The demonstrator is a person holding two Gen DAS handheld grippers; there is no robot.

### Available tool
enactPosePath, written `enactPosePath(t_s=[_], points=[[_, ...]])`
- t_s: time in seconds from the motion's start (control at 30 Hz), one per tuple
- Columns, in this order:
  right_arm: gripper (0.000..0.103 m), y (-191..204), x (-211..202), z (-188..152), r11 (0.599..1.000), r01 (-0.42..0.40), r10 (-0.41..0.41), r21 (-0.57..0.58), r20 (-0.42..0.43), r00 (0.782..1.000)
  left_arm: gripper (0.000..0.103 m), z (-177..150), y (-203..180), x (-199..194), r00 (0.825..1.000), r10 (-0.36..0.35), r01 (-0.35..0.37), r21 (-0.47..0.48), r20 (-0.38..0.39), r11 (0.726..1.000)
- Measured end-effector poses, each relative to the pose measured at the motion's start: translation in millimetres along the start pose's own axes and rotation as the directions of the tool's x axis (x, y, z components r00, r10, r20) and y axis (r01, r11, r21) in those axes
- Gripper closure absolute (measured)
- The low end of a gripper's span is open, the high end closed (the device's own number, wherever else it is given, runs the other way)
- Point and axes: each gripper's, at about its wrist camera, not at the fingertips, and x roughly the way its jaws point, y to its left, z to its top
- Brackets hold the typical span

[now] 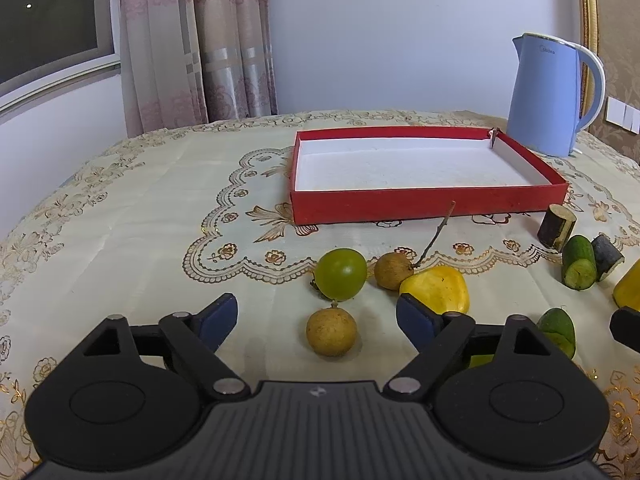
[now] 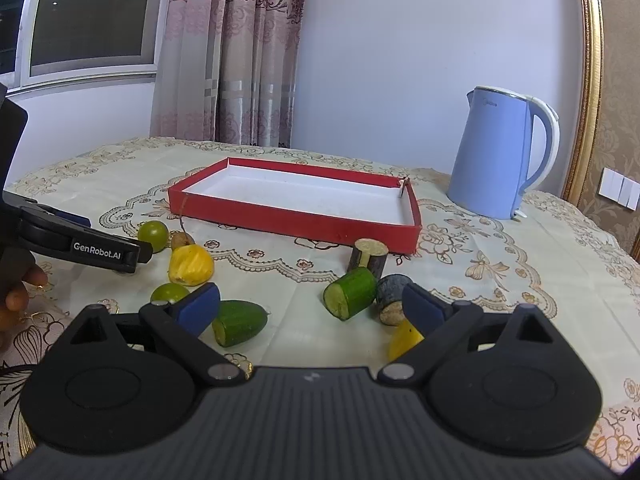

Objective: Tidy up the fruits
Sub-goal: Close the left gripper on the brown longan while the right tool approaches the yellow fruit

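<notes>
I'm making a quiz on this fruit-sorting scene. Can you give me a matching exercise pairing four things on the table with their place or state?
Things:
1. red tray
2. blue kettle
3. round brown fruit
4. left gripper

Places or states:
A. lies between open jaws, untouched
B. jaws wide apart, holding nothing
C. holds no fruit yet
D. stands behind the tray's far right corner

Pairs: 1-C, 2-D, 3-A, 4-B
</notes>
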Motion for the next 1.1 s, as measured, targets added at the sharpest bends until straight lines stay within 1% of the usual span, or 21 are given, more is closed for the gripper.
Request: enactPosePath(t_s=[0.2, 0.37, 0.67, 0.73, 0.8, 0.87, 0.93, 1.1], points=[[0.006, 0, 0, 0, 1.0, -0.003, 0.004, -0.005, 0.002, 1.0, 0.016, 0, -1, 1, 1.0, 0.005, -0.005, 0.003, -0.003, 1.0], [0.006, 1, 0, 0, 1.0, -0.007, 0.007, -0.008, 0.002, 1.0, 0.016, 0, -4, 1, 1.0, 0.018, -0.018, 0.022, 0.008, 1.0], [0.008, 0, 1, -1, 1.0, -0.009, 0.009, -0.002, -0.005, 1.0, 0.016, -1, -1, 3, 1.0, 0.019, -0.019, 0.005, 0.001, 1.0], [0.008, 0, 2, -1, 1.0, -0.006, 0.006, -0.003, -0.007, 1.0, 0.022, -1, -2, 3, 1.0, 0.016, -0.016, 0.01, -0.001, 1.0], [0.008, 0, 2, -2, 1.0, -0.005, 0.005, -0.004, -0.006, 1.0, 0.034, -1, -2, 4, 1.0, 0.004, -0.003, 0.012, -0.011, 1.0], [0.008, 0, 1, -2, 1.0, -0.001, 0.001, -0.007, -0.002, 1.0, 0.042, -2, -2, 7, 1.0, -0.013, 0.013, 0.008, -0.028, 1.0], [0.008, 0, 0, -2, 1.0, 0.001, -0.001, -0.008, 0.0, 1.0, 0.047, -3, -2, 9, 0.999, -0.017, 0.017, 0.001, -0.039, 1.0], [0.008, -1, 0, -2, 1.0, 0.007, -0.007, -0.011, 0.002, 1.0, 0.067, -4, -1, 12, 0.998, -0.023, 0.024, 0.003, -0.056, 1.0]])
